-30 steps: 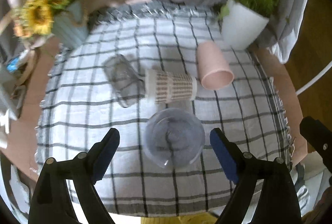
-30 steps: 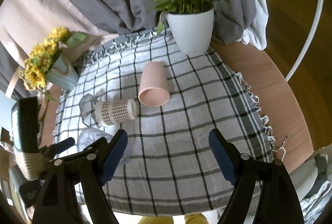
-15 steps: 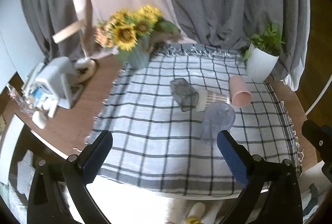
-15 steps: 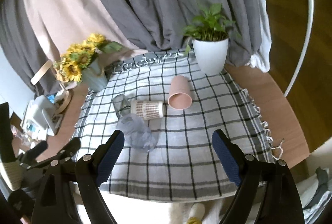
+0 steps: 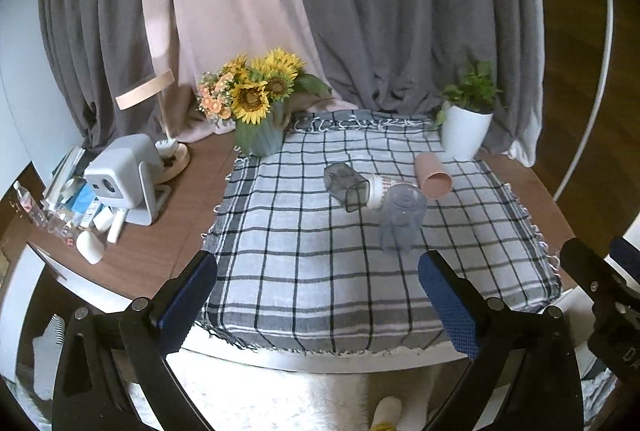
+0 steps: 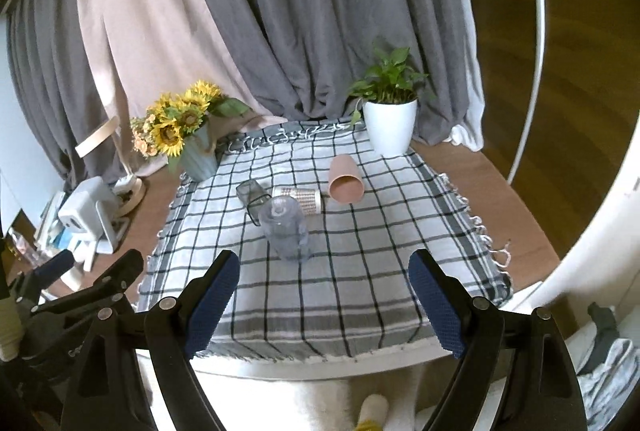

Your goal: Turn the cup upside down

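Note:
A clear bluish plastic cup (image 5: 400,221) stands upside down on the checked cloth (image 5: 312,271); it also shows in the right wrist view (image 6: 286,229). Behind it lie on their sides a grey glass (image 5: 345,183), a patterned paper cup (image 5: 382,187) and a pink cup (image 5: 432,175). My left gripper (image 5: 316,305) is open and empty, back from the table's near edge. My right gripper (image 6: 326,305) is open and empty, also back from the near edge. The left gripper shows at the right wrist view's lower left (image 6: 76,283).
A sunflower vase (image 5: 256,111) stands at the cloth's far left corner and a white plant pot (image 5: 464,129) at the far right. A small white device (image 5: 124,175), a lamp base and clutter sit on the wooden table to the left. Curtains hang behind.
Both grippers have pulled back and up from the table, away from the clear cup. The clear cup stays standing upside down on the cloth.

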Demonstrator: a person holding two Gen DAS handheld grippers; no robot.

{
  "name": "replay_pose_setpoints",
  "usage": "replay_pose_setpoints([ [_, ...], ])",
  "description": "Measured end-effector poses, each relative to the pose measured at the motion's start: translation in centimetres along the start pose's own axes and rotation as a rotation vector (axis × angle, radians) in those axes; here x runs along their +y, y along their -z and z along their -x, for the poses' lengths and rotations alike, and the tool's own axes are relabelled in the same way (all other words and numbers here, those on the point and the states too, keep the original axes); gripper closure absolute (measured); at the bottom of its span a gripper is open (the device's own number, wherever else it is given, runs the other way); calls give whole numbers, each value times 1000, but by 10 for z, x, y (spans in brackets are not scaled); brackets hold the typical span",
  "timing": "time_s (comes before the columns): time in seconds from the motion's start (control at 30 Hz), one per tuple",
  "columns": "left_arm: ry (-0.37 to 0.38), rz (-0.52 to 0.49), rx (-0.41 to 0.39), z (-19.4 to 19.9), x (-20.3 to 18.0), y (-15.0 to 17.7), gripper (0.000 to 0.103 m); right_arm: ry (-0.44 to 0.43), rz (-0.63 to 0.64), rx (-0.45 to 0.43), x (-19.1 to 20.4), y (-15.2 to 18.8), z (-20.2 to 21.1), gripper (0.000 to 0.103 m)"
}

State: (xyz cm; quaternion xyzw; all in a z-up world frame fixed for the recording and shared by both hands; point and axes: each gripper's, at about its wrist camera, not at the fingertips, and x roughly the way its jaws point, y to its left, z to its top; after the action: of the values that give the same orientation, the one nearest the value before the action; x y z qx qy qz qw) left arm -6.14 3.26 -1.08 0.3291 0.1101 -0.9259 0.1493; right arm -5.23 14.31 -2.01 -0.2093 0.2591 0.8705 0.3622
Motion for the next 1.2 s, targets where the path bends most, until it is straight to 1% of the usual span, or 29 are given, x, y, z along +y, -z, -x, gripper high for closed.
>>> replay_pose_setpoints([
  [0.17,-1,6,-13,15,-1,5,1,6,13,-18,0,7,19,17],
  [0.3,-17,21,-33,24,-5,7,1,-13,27,-22,-3,9,25,17],
  [0.53,-9,42,-43,26,-17,11,1,-31,61,-30,-14,9,26,17],
  [0.7,-20,46,-46,25,-25,14,1,-34,74,-38,-21,9,24,17],
  [1.2,-43,55,-49,27,-31,13,1,-57,98,-30,-27,6,21,17],
])
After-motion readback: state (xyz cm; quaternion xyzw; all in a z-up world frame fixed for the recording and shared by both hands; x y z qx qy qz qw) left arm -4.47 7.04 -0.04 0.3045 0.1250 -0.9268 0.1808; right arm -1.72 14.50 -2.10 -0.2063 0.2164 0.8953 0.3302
